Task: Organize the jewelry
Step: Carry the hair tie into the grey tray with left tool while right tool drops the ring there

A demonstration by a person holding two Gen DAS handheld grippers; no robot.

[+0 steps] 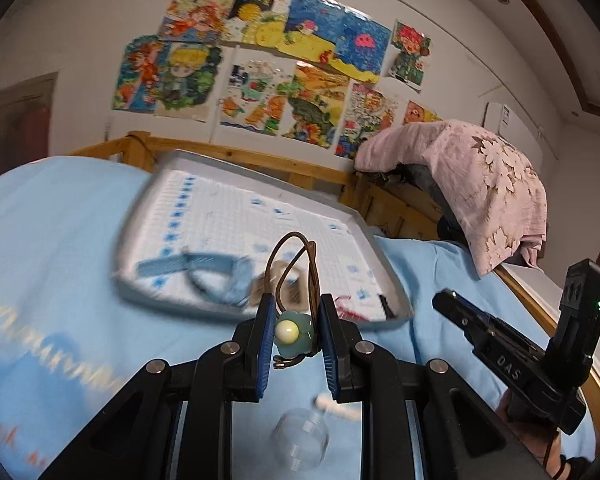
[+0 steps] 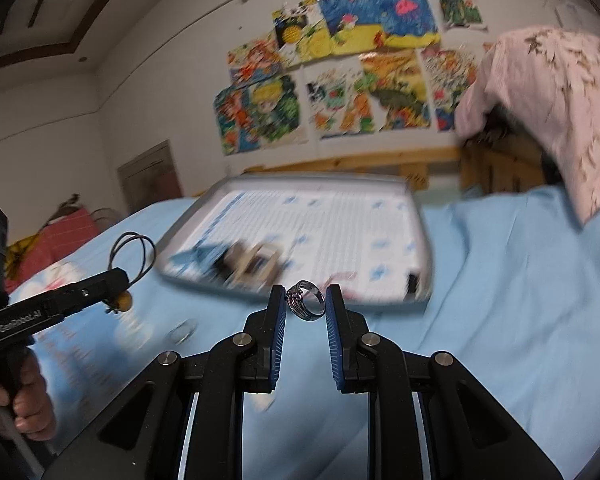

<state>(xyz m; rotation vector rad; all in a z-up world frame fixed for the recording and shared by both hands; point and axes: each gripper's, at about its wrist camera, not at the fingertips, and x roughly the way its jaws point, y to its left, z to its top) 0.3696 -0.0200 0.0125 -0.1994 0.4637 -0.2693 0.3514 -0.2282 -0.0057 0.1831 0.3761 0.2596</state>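
left wrist view: my left gripper (image 1: 294,330) pinches one flower hair tie (image 1: 294,334); my right gripper (image 2: 305,308) clamps one silver ring (image 2: 306,306), both above the blue sheet (image 2: 500,300) near one tray's (image 1: 136,236) front edge.

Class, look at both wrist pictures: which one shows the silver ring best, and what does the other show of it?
The right wrist view shows it best: the ring sits sharp and centred, pinched between the right gripper pads above the blue bedsheet. In the left wrist view, the right gripper appears side-on at the right, but the ring itself cannot be made out.
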